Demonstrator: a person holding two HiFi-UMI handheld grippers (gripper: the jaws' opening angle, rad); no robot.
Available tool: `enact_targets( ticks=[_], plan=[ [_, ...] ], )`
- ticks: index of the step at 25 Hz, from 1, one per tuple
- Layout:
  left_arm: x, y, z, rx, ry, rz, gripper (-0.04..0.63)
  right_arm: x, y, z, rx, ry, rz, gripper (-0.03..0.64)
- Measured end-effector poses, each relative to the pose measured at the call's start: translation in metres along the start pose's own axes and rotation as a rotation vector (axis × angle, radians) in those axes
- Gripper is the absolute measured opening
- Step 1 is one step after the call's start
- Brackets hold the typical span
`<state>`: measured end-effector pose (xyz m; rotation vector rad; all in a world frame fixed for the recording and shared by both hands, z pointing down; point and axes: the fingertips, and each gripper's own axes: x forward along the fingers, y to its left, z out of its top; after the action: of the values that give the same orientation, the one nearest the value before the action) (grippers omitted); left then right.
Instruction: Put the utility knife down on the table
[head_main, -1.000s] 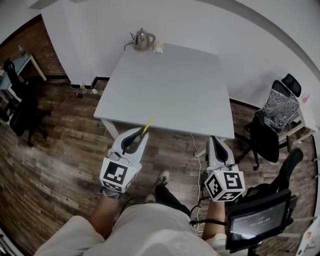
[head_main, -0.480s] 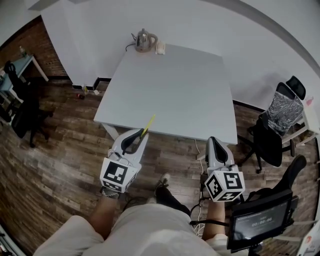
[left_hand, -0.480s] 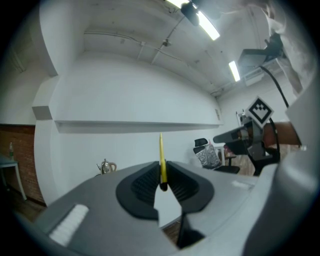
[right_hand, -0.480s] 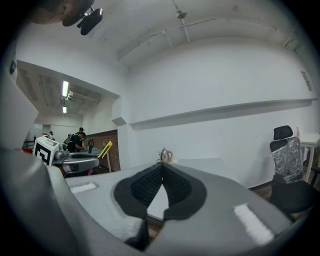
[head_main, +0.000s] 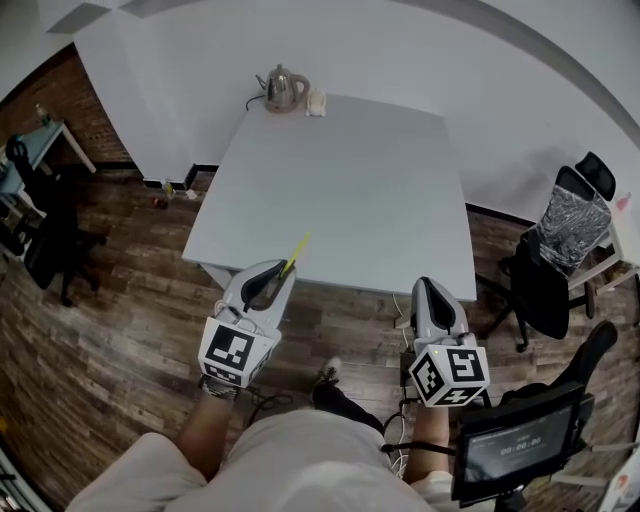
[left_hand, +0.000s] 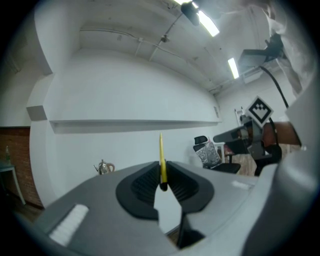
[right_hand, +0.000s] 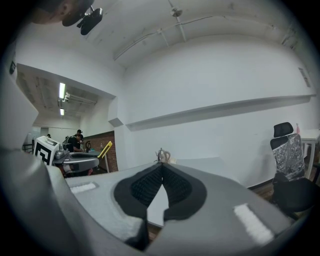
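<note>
The left gripper (head_main: 283, 272) has its jaws clenched on the utility knife (head_main: 297, 252), a thin yellow strip that sticks out forward past the jaw tips; in the head view its far end shows against the near edge of the grey tabletop (head_main: 350, 190), and the knife is held in the air, not lying on the surface; in the left gripper view the knife stands edge-on between the black ribbed pads (left_hand: 145, 184); the right gripper (head_main: 425, 286) is held just short of the same near edge, well apart from the left one, its jaws pressed together with nothing between them; at the far edge of the tabletop stands a metal kettle (head_main: 281, 88); a black office chair (head_main: 560, 240) stands on the wooden floor (head_main: 110, 300) to the right
</note>
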<state>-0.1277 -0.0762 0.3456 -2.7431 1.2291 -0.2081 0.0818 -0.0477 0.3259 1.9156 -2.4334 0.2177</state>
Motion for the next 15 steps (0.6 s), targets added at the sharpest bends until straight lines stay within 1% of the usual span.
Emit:
enact_targets(
  ticks=[9,15],
  plan=[
    [0.038,0.016,-0.006,-0.005,0.035,-0.007,0.054,0.033,-0.026,-0.008,0.029,0.032,-0.011,0.0],
    [0.078,0.019,-0.003,0.009,0.032,-0.017,0.054,0.051,-0.054,-0.005,0.031,0.039,-0.024,0.0]
  ],
)
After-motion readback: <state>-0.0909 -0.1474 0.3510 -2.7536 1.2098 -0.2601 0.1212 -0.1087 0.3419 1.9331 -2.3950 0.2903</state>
